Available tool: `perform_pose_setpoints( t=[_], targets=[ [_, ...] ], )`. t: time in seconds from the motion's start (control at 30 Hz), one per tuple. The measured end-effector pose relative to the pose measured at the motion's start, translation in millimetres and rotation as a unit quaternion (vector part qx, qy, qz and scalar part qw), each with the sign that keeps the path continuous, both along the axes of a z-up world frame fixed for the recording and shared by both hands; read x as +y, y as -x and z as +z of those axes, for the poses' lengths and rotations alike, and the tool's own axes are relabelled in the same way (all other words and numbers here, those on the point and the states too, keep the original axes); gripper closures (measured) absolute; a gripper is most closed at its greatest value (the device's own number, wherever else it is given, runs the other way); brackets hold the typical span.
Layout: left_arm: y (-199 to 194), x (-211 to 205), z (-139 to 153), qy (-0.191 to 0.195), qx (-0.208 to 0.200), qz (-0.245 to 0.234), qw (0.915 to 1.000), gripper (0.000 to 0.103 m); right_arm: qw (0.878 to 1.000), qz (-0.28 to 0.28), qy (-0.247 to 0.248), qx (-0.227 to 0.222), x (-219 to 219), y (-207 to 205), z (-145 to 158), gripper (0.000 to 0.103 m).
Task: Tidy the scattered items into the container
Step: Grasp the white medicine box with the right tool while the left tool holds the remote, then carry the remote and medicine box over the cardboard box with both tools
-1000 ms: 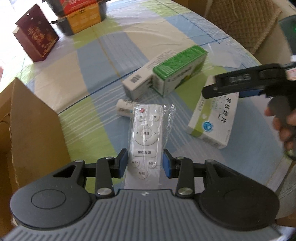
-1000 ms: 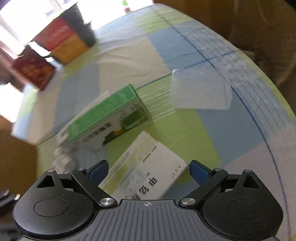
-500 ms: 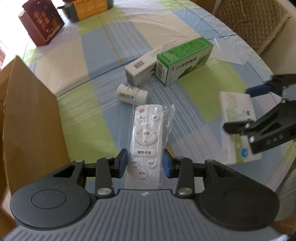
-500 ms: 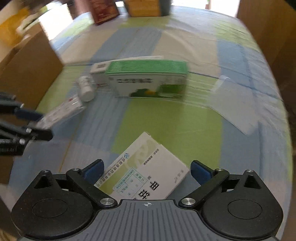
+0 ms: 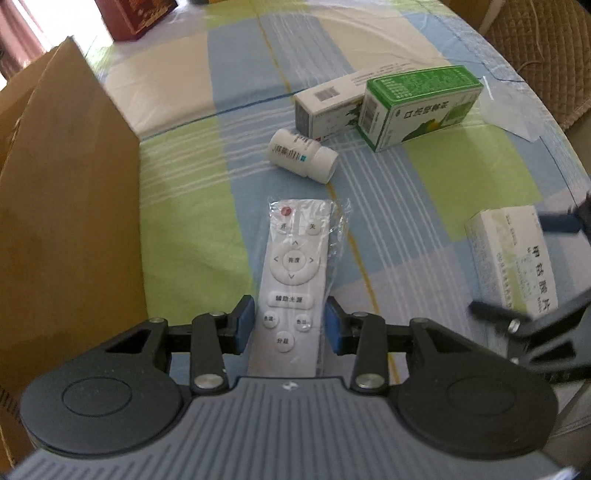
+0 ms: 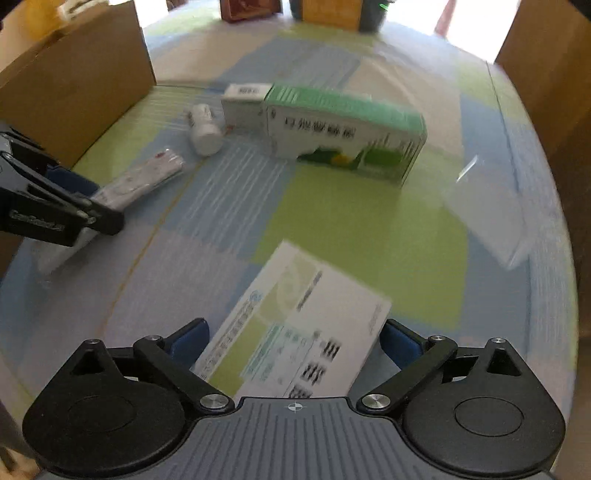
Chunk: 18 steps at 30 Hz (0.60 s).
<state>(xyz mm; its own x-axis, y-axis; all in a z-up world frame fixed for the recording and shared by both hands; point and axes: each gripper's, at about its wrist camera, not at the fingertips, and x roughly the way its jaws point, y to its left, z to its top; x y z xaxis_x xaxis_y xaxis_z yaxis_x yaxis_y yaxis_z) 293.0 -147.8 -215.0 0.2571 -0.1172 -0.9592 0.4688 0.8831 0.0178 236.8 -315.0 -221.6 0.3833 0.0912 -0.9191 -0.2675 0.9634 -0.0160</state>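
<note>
The remote, white and wrapped in clear plastic, lies face up on the checked tablecloth with its lower end between the blue pads of the left gripper; the pads sit right at its sides, closed to about its width, though whether they press on it cannot be told. In the right wrist view the same remote shows beside the left gripper. The cardboard box stands just to the left of the remote, its brown wall rising from the cloth. Beyond the remote a white pill bottle lies on its side, and behind it a white carton rests against a green carton. A clear plastic piece lies flat to the right of the green carton. Nearer the right edge of the table, a flat white medicine box lies between the fingers of the right gripper, which are spread wide, the right pad just at the box's corner and the left one beside its edge; a firm hold is not evident. From the left wrist that box appears with the right gripper around it, blurred. At the far end of the table stand a dark red box and, in the right wrist view, an orange box.
</note>
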Motion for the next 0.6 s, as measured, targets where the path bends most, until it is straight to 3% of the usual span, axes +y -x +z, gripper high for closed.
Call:
perform_pose_setpoints(
  t=[0.1, 0.2, 0.27, 0.3, 0.33, 0.47, 0.6],
  targets=[
    [-3.8, 1.3, -1.6, 0.006, 0.021, 0.015, 0.9997, 0.060, 1.000, -0.026, -0.013, 0.009, -8.3, -1.6, 0.2, 0.002],
    [-2.9, -3.0, -3.6, -0.007, 0.012, 0.005, 0.9999, 0.052, 0.999, -0.040, -0.014, 0.014, -10.0, -1.7, 0.4, 0.003],
    [-3.8, -2.7, -3.4, -0.003, 0.015, 0.000, 0.9999, 0.053, 0.999, -0.036, -0.011, 0.009, -5.6, 1.9, 4.6, 0.021],
    [-4.0, -2.7, -3.1, -0.002, 0.015, -0.004, 0.9999, 0.061, 0.999, -0.034, -0.010, 0.006, -3.7, 3.7, 6.9, 0.026],
    [-3.2, -3.8, -1.9, -0.004, 0.014, -0.013, 0.9998, 0.069, 0.999, -0.038, -0.017, 0.005, -4.2, 4.0, 9.1, 0.026],
    [-1.7, -3.9, 2.9, 0.003, 0.024, -0.028, 0.9993, 0.070, 0.997, -0.056, -0.049, 0.001, -8.0, 4.1, 17.7, 0.027],
    [2.4, -0.1, 25.0, 0.022, 0.001, -0.033, 0.9992, 0.070, 0.994, -0.073, -0.081, -0.002, -11.8, 4.1, 26.3, 0.027]
  ],
)
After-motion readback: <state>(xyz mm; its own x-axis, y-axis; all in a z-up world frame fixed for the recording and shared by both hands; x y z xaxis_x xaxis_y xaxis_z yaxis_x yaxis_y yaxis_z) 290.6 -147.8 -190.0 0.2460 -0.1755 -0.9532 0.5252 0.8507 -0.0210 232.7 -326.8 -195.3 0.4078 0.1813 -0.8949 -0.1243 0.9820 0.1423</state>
